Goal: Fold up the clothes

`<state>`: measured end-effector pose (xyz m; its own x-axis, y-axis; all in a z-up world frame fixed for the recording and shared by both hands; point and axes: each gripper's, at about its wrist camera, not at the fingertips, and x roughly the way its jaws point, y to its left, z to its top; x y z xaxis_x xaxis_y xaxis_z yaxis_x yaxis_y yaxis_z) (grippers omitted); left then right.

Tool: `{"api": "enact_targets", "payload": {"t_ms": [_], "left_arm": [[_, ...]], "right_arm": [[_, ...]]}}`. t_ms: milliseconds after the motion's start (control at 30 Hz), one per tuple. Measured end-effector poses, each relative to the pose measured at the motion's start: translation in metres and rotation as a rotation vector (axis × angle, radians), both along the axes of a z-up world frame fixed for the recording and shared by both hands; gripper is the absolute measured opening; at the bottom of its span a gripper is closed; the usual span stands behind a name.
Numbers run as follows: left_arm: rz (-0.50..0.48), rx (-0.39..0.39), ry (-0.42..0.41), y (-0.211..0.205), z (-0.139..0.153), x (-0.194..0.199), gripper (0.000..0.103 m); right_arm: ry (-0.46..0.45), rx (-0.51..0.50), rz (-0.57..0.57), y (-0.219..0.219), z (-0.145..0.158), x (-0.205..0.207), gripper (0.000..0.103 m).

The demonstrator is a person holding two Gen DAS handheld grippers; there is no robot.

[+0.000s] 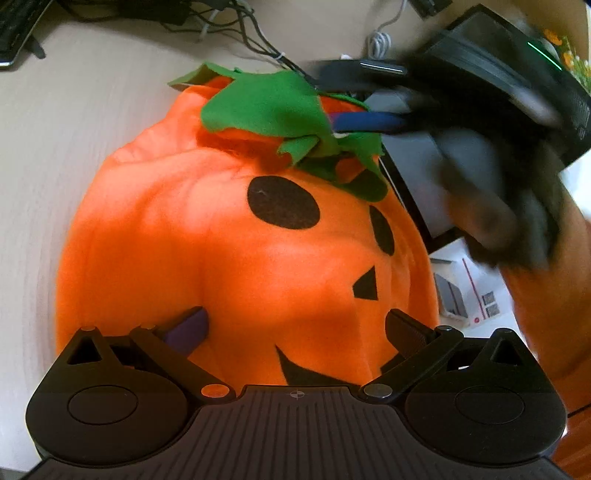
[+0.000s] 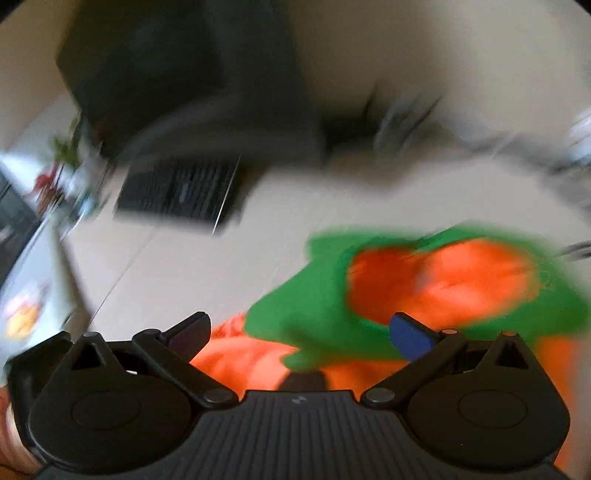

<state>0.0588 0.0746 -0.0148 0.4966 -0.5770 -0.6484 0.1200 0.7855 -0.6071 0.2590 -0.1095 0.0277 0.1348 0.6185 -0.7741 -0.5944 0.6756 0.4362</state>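
An orange pumpkin costume (image 1: pixel 229 251) with black face patches lies on the pale table (image 1: pixel 55 140). Its green leaf collar (image 1: pixel 266 107) is at the far end. My left gripper (image 1: pixel 297 332) hovers open over the near part of the costume, the fingers wide apart with nothing gripped. My right gripper (image 1: pixel 354 118), held by a gloved hand (image 1: pixel 498 206), comes in blurred from the upper right, its blue pad at the collar. In the right wrist view, the right gripper (image 2: pixel 299 336) is open just above the green collar (image 2: pixel 314 317) and the orange neck opening (image 2: pixel 443 280).
A black keyboard (image 2: pixel 177 192) and a dark monitor (image 2: pixel 184 74) stand at the back of the table. Cables (image 1: pixel 240 29) trail along the far edge behind the collar. Past the table's right edge are a dark-framed grey panel (image 1: pixel 417 177) and a white box (image 1: pixel 469 295).
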Motion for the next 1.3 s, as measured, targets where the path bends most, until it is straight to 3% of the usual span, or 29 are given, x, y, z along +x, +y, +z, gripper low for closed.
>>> {"api": "enact_targets", "payload": {"t_ms": [33,100,133,200,267,333,400,467,567,633,700,800,867,967,1033,1100,1167,1233,1300], "left_arm": [[-0.005,0.01,-0.008,0.0,0.0,-0.003,0.103],[-0.022,0.032,-0.031,0.001,0.0,-0.01,0.103],[-0.035,0.045,-0.043,0.001,0.0,-0.014,0.103],[-0.072,0.085,-0.053,0.003,0.001,-0.019,0.103],[-0.1,0.128,-0.045,0.001,0.005,-0.015,0.103],[-0.101,0.174,-0.031,0.002,0.012,-0.008,0.103],[-0.088,0.17,-0.07,0.003,0.024,0.001,0.103],[-0.096,0.101,-0.127,0.001,0.036,0.017,0.103],[-0.154,0.034,-0.165,-0.011,0.04,0.044,0.103],[-0.176,0.115,-0.137,-0.019,0.026,0.058,0.103],[-0.164,0.232,-0.094,-0.025,0.009,0.07,0.103],[-0.128,0.329,-0.144,-0.013,0.001,0.075,0.103],[-0.097,0.332,-0.145,-0.007,0.003,0.081,0.103],[-0.057,0.325,-0.161,-0.003,0.015,0.079,0.103],[-0.032,0.318,-0.171,0.0,0.023,0.077,0.103],[-0.074,0.217,-0.195,-0.005,0.033,0.069,0.103],[-0.14,0.119,-0.195,-0.015,0.035,0.062,0.103],[-0.218,0.076,-0.176,-0.029,0.026,0.058,0.103],[-0.225,0.109,-0.152,-0.041,0.016,0.054,0.103]], "right_arm": [[-0.018,-0.008,-0.034,0.011,-0.008,0.017,0.1],[-0.241,-0.032,-0.245,0.016,-0.004,0.041,0.09],[-0.39,-0.043,-0.337,0.013,0.003,0.041,0.091],[-0.591,-0.108,-0.3,0.006,0.016,0.025,0.1],[-0.721,-0.16,-0.245,-0.006,0.028,0.005,0.1],[-0.713,-0.132,-0.288,-0.04,0.042,-0.021,0.101],[-0.671,-0.079,-0.33,-0.073,0.046,-0.053,0.103],[-0.594,-0.038,-0.323,-0.091,0.036,-0.083,0.103],[-0.398,0.018,-0.35,-0.115,-0.008,-0.103,0.103],[-0.326,-0.023,-0.372,-0.12,-0.039,-0.107,0.103],[-0.346,-0.129,-0.374,-0.116,-0.063,-0.107,0.1],[-0.459,-0.218,-0.354,-0.111,-0.071,-0.11,0.102],[-0.519,-0.27,-0.339,-0.102,-0.066,-0.108,0.102],[-0.628,-0.339,-0.3,-0.089,-0.049,-0.115,0.102],[-0.636,-0.277,-0.278,-0.09,-0.029,-0.127,0.102],[-0.623,-0.247,-0.242,-0.089,-0.022,-0.137,0.099],[-0.609,-0.306,-0.213,-0.083,-0.035,-0.143,0.091],[-0.582,-0.408,-0.189,-0.077,-0.063,-0.143,0.085],[-0.547,-0.388,-0.21,-0.082,-0.066,-0.14,0.085]]}}
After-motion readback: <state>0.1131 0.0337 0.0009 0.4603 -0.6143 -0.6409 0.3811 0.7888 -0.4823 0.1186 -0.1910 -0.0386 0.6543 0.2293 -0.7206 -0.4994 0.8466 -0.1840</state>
